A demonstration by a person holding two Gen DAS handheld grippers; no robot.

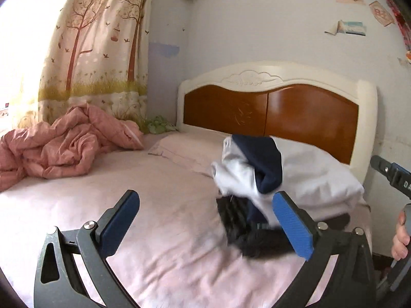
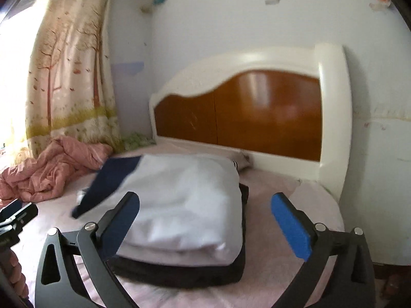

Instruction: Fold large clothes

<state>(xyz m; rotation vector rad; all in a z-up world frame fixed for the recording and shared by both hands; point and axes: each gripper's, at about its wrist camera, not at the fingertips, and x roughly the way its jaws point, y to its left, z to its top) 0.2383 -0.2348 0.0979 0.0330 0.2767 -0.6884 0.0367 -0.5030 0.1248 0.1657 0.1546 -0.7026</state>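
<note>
While both jaws stand wide and empty, the left tool (image 1: 205, 220) and right tool (image 2: 205, 220) hover over the bed (image 1: 128, 205). Soft white-and-navy garment (image 2: 185, 200) lies folded atop a black one (image 2: 192, 274).

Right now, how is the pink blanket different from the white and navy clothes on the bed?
The pink blanket is crumpled in a loose heap; the white and navy clothes lie as a flat, folded stack. The blanket sits by the curtain; the clothes sit near the headboard, on top of something black. The blanket is one colour; the clothes are two. Both rest on the pink sheet.
</note>
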